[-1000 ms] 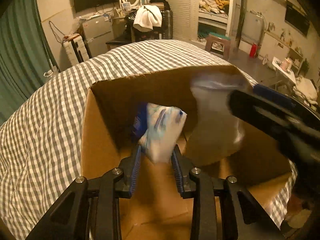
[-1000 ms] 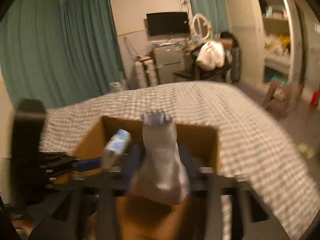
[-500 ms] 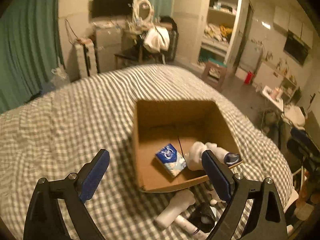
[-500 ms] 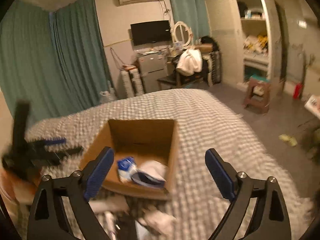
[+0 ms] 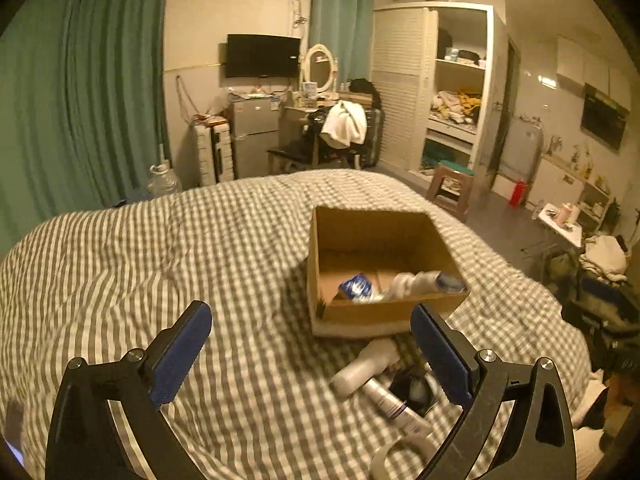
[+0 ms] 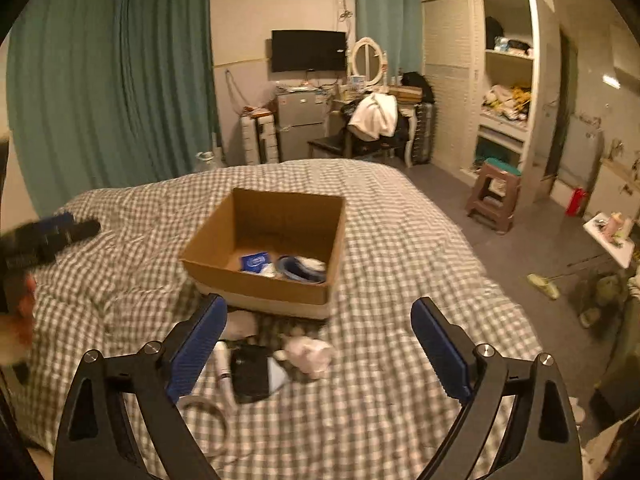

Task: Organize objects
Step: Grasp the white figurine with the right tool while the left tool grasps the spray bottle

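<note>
An open cardboard box (image 5: 384, 314) (image 6: 260, 288) stands on the checked bed. Inside lie a blue tissue pack (image 5: 356, 285) (image 6: 255, 261) and a white sock with a blue cuff (image 5: 412, 282) (image 6: 304, 268). My left gripper (image 5: 309, 314) hovers before the box, its jaws opening with nothing between them. My right gripper (image 6: 319, 306) is open and empty, also back from the box. On the cover in front of the box lie a white bottle (image 5: 364, 366), a tube (image 5: 390, 402) (image 6: 222, 364), a black item (image 6: 250, 372), a crumpled white item (image 6: 308, 354) and a white ring (image 6: 204, 412).
The grey-and-white checked cover (image 5: 120, 280) spreads wide to the left of the box. A brown stool (image 6: 494, 196) stands on the floor right of the bed. Green curtains (image 5: 80, 100) hang at the left, with a fridge (image 6: 298, 120) and a cluttered chair behind the bed.
Both grippers let go of the tissue pack and the sock, which now lie in the box. Both pulled back and up from the box, jaws spread wide.
</note>
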